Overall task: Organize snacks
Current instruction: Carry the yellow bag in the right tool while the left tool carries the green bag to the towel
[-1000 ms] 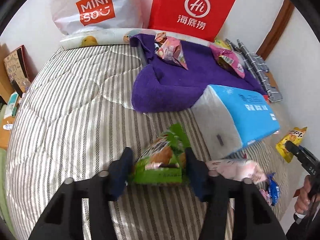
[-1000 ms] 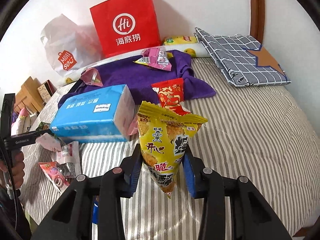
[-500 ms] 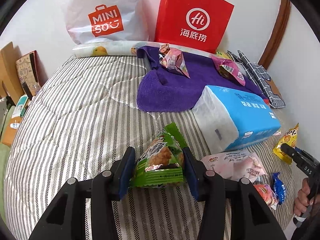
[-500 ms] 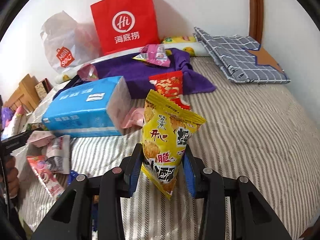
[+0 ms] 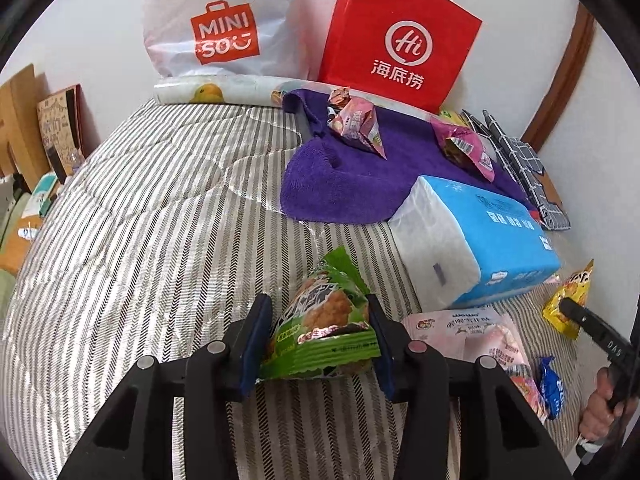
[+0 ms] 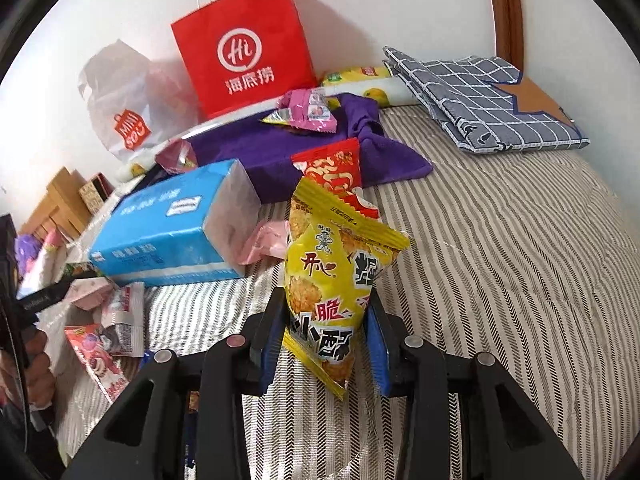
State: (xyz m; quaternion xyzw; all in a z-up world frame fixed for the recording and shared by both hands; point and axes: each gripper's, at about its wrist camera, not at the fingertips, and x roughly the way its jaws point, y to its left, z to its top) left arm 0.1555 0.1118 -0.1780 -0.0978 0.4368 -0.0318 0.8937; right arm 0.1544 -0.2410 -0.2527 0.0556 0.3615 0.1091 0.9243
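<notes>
Crinkly foil is the hazard: the left tongs point(image 5: 318, 342) pinch a puffy green snack packet point(image 5: 322, 330) and the right tongs point(image 6: 326, 338) a yellow rice-cracker bag point(image 6: 334, 280) above the striped bed point(image 6: 500, 248), so either pack may slide free or crush.

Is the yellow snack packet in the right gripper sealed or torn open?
Sealed, apparently: the yellow snack packet looks puffed, its crimped top edge unbroken, between the right gripper's jaws.

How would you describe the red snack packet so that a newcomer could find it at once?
Start at the red paper bag against the wall, then the purple towel below it. The red snack packet lies on the towel's near edge; the towel's other packets are pink.
</notes>
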